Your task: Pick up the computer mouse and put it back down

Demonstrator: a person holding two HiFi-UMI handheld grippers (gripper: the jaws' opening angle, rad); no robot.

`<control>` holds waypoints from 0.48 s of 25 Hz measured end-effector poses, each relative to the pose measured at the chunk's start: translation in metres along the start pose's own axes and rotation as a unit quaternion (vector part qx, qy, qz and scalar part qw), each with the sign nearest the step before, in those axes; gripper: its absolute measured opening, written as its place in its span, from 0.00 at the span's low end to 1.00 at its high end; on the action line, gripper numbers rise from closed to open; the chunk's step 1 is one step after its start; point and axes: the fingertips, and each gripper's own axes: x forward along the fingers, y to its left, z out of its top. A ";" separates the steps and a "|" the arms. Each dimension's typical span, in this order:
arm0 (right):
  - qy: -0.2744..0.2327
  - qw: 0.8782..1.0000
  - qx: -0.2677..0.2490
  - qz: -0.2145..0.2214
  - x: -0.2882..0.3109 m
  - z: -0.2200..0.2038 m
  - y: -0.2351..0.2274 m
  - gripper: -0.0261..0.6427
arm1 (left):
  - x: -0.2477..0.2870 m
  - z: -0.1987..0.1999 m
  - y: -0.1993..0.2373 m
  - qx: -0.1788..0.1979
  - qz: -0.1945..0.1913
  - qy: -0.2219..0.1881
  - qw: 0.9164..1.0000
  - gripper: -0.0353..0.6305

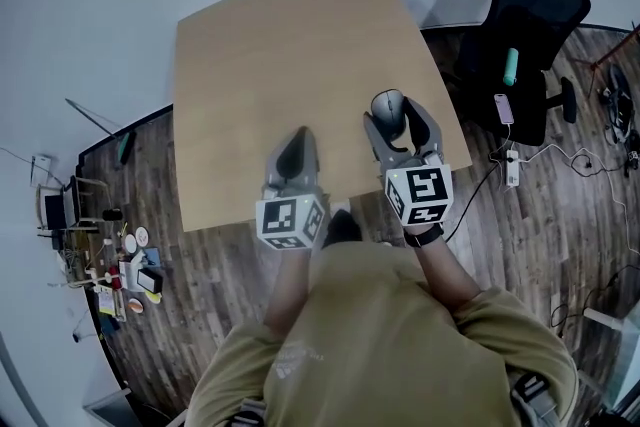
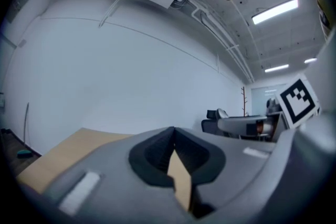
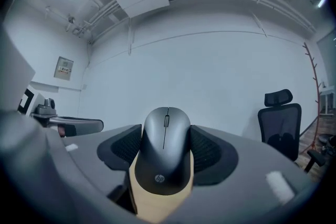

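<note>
A dark grey computer mouse (image 1: 387,103) lies near the right edge of the light wooden table (image 1: 290,35). My right gripper (image 1: 391,113) is shut on it, one finger against each side. In the right gripper view the mouse (image 3: 165,149) fills the gap between the black pads (image 3: 122,147), wheel end pointing away, with a strip of table under it. I cannot tell whether it rests on the table or hangs just above. My left gripper (image 1: 297,137) is over the table's near edge, shut and holding nothing; its tips meet in the left gripper view (image 2: 174,134).
A black office chair (image 1: 530,25) stands right of the table with a phone (image 1: 503,108) and a teal object (image 1: 511,66) on it. A power strip (image 1: 512,167) and cables lie on the wood floor. Small clutter (image 1: 125,265) sits at the left.
</note>
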 end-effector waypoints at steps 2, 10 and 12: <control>-0.005 1.000 0.007 0.006 -0.016 0.001 0.004 0.48 | -0.019 0.003 -0.009 -0.008 -0.001 -0.012 1.000 0.05; 0.022 0.998 0.034 0.053 -0.034 -0.023 0.055 0.48 | -0.075 -0.008 0.009 -0.010 0.035 -0.007 0.999 0.06; 0.016 0.997 0.029 0.071 -0.030 -0.017 0.072 0.48 | -0.078 -0.009 0.018 -0.014 0.040 -0.011 0.999 0.06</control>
